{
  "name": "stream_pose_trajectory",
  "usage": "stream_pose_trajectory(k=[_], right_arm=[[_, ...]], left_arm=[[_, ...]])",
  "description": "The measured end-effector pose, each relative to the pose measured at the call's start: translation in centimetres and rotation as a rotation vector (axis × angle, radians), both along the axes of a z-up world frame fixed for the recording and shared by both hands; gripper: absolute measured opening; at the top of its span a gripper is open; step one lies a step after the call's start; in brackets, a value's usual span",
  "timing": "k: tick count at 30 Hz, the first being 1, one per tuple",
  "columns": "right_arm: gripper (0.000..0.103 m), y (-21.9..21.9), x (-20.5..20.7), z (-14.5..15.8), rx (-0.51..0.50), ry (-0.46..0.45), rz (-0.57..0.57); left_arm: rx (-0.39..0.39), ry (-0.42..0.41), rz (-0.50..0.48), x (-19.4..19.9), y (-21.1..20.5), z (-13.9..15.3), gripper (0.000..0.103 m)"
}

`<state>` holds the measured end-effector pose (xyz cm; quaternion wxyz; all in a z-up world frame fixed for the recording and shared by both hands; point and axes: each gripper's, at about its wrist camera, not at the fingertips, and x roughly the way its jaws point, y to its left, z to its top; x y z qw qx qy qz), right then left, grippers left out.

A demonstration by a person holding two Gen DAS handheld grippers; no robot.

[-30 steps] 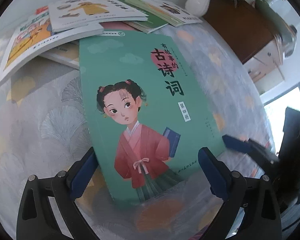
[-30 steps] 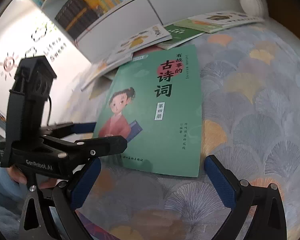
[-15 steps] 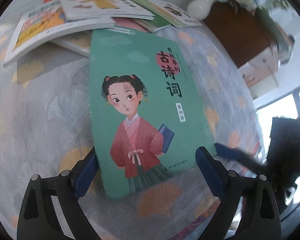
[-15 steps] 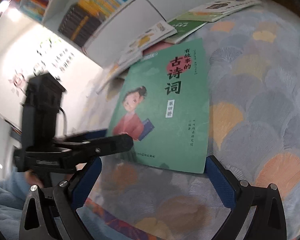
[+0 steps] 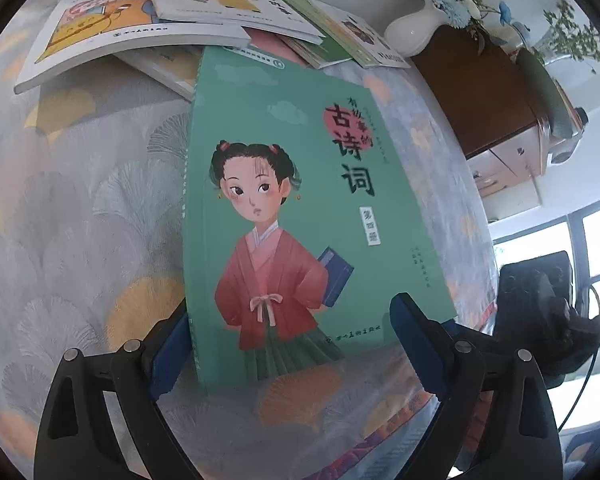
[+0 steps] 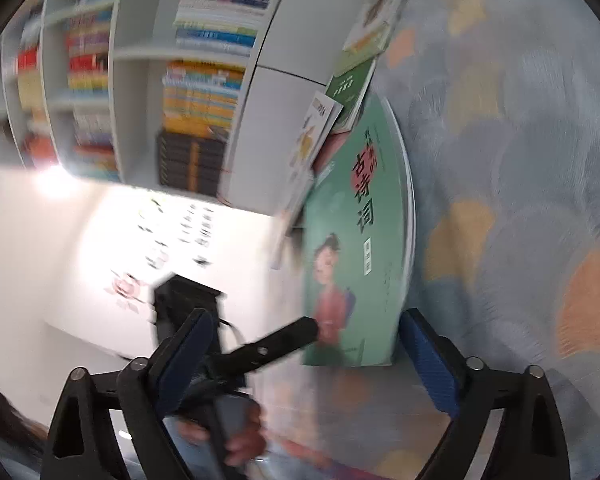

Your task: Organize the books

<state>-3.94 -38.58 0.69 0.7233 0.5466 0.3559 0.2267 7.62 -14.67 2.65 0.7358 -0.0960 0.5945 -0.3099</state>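
Observation:
A green book with a girl in a red robe (image 5: 300, 208) lies on the patterned tablecloth (image 5: 80, 208). My left gripper (image 5: 296, 344) is open, its blue pads on either side of the book's near edge. The book also shows in the blurred, tilted right wrist view (image 6: 356, 248). My right gripper (image 6: 304, 360) is open at the book's near right corner, with its right pad (image 6: 428, 360) by that corner. The left gripper's finger (image 6: 276, 344) reaches to the book there.
A loose pile of picture books (image 5: 188, 12) lies behind the green book. A white vase with flowers (image 5: 416, 28) stands on a brown cabinet (image 5: 484, 92) at the right. A bookshelf full of books (image 6: 196, 92) is beyond the table.
My left gripper has moved in closer around the book's near edge. My right gripper has rolled sharply and swung in to the book's right corner; its view is now tilted and blurred.

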Motion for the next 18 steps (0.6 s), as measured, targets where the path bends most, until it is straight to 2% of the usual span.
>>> stream_pose_trajectory(k=[1,3,4,5,6,7,8,10,12,16,18], right_arm=[[0.088,0.1,0.1,-0.4,0.036,0.008,0.002],[0.078,0.7,0.5,-0.6,0.015,0.036,0.011],[0.062,1.0,0.8,-0.5,-0.022,0.055,0.017],[0.040,1.5,1.2,-0.4,-0.084,0.089,0.017],[0.030,1.8,1.5,-0.3,-0.162,0.131,0.013],[0.013,2.3,2.1,-0.7,-0.234,0.192,0.011],[0.010,2.6,2.5,-1.1,-0.262,0.236,0.014],[0.010,3.0,2.7,-1.2,-0.290,0.234,-0.007],[0.010,4.0,3.1,-0.1,-0.407,0.214,0.013],[0.010,7.4,3.5,2.9,-0.745,0.135,0.104],[0.010,8.3,3.2,3.8,-0.829,0.102,0.118]], left_arm=[[0.009,-0.008,-0.008,-0.2,-0.2,0.0,0.091],[0.029,-0.026,-0.022,-0.5,-0.5,0.0,0.091],[0.034,-0.030,-0.027,-0.7,-0.6,0.0,0.092],[0.038,-0.033,-0.030,-0.8,-0.7,0.0,0.092],[0.040,-0.035,-0.033,-0.8,-0.8,0.0,0.092],[0.045,-0.037,-0.035,-0.8,-0.9,0.0,0.092],[0.051,-0.042,-0.039,-0.9,-1.0,0.0,0.092],[0.054,-0.045,-0.039,-1.1,-0.9,0.1,0.092],[0.045,-0.044,-0.029,-1.2,-0.8,0.2,0.092],[-0.015,-0.053,-0.032,-1.4,-0.1,0.9,0.090],[-0.032,-0.069,-0.038,-1.5,0.0,1.5,0.090]])
